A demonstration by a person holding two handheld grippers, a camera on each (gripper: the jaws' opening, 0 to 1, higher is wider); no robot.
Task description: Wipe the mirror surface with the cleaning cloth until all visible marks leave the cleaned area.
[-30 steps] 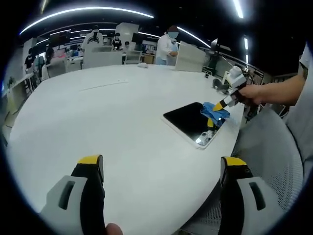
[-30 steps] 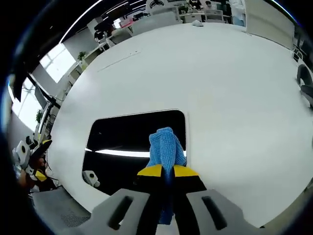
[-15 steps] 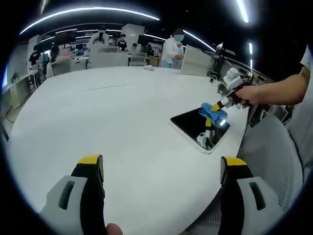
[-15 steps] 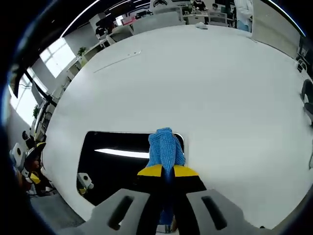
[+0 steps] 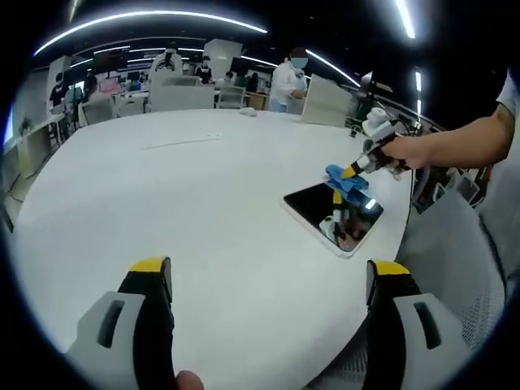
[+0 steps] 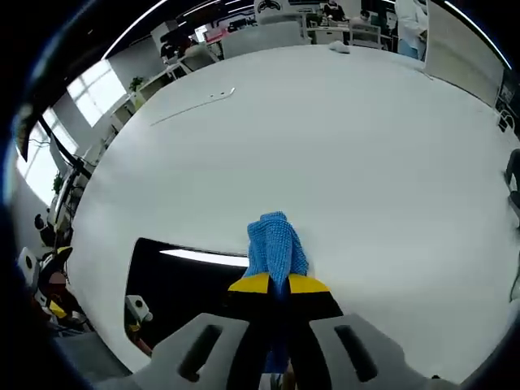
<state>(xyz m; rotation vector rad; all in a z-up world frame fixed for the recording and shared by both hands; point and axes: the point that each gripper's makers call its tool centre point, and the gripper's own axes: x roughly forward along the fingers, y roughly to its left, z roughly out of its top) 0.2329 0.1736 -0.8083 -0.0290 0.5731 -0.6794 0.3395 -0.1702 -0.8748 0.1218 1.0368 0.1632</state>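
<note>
Here, blue cloth [image 6: 276, 244] pinched between closed right fingers [image 6: 253, 283] above mirror [image 6: 191, 284]; left fingers [image 5: 150, 268] wide apart.

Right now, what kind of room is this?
Probably an open-plan office or lab: a big white table, long ceiling strip lights, desks with monitors and people behind. The right gripper holds the cleaning cloth.
</note>
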